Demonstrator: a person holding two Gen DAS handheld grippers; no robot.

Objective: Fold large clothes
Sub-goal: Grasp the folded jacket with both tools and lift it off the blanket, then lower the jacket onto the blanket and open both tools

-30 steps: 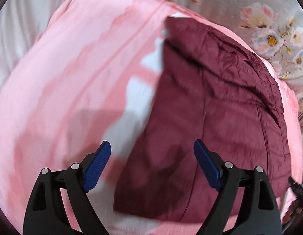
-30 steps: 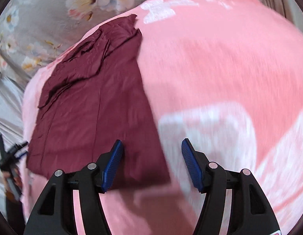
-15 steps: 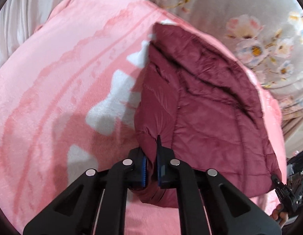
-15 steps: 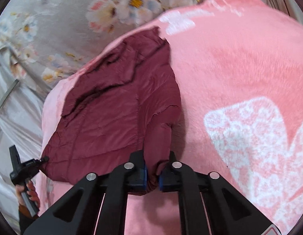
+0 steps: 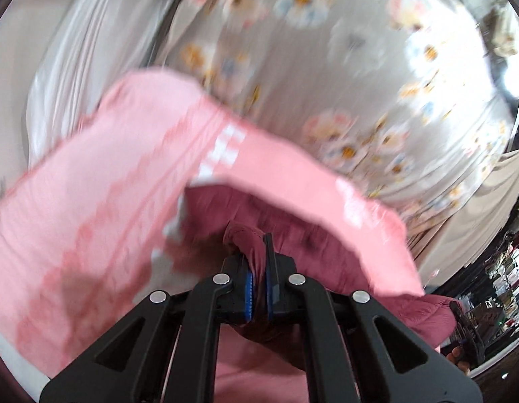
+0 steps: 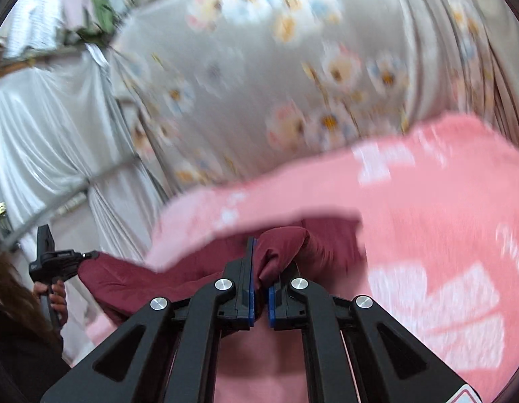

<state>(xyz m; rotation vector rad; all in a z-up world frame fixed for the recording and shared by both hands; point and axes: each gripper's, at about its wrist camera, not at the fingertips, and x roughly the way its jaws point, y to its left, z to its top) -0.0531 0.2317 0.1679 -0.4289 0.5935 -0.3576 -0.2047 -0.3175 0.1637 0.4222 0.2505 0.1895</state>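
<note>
A maroon quilted jacket (image 5: 313, 235) lies on a pink blanket (image 5: 101, 208). My left gripper (image 5: 258, 268) is shut on a bunched edge of the jacket and holds it lifted off the blanket. My right gripper (image 6: 261, 268) is shut on another bunched edge of the same jacket (image 6: 283, 241) and also holds it up. The jacket hangs between the two grippers; its raised part hides the rest. The other gripper (image 6: 54, 258), held in a hand, shows at the left of the right wrist view. Both views are blurred by motion.
The pink blanket (image 6: 444, 235) covers the surface. A grey floral curtain (image 5: 326, 50) hangs behind it, with white drapes (image 6: 41, 134) at the left. Cluttered shelves (image 5: 504, 268) show at the far right.
Both grippers went from open above the flat jacket to shut on its near edge, then lifted it. The views now tilt up toward the curtain.
</note>
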